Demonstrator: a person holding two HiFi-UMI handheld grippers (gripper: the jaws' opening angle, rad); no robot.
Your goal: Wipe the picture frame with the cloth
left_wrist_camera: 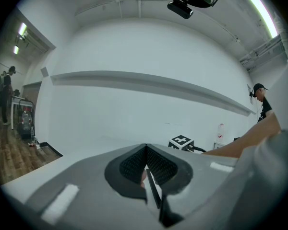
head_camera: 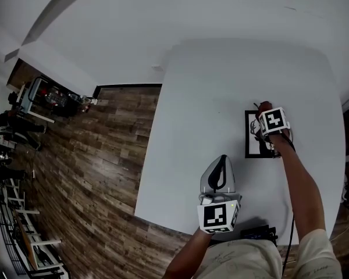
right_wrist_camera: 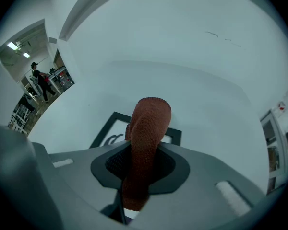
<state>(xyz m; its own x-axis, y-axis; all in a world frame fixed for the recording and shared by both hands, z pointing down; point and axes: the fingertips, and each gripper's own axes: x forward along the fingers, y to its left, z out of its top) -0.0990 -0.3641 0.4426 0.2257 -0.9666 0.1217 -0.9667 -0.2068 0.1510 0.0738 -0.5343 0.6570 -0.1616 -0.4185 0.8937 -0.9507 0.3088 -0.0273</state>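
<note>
A black picture frame [head_camera: 249,134] with a white print lies flat on the white table's right side; the right gripper view shows the picture frame [right_wrist_camera: 110,124] just beyond the jaws. My right gripper [head_camera: 264,114] hangs over it, shut on a rust-red cloth [right_wrist_camera: 147,143] that sticks out past the jaws. The cloth's tip [head_camera: 264,105] peeks out above the marker cube. My left gripper [head_camera: 221,170] rests near the table's front edge, shut with nothing between its fingers [left_wrist_camera: 156,195], well left of the frame.
The white table [head_camera: 203,127] stands on a wood floor [head_camera: 93,173]. A black device [head_camera: 257,233] sits at the table's near edge. People and carts [head_camera: 43,97] stand far off to the left. A cable [head_camera: 289,214] trails from the right gripper.
</note>
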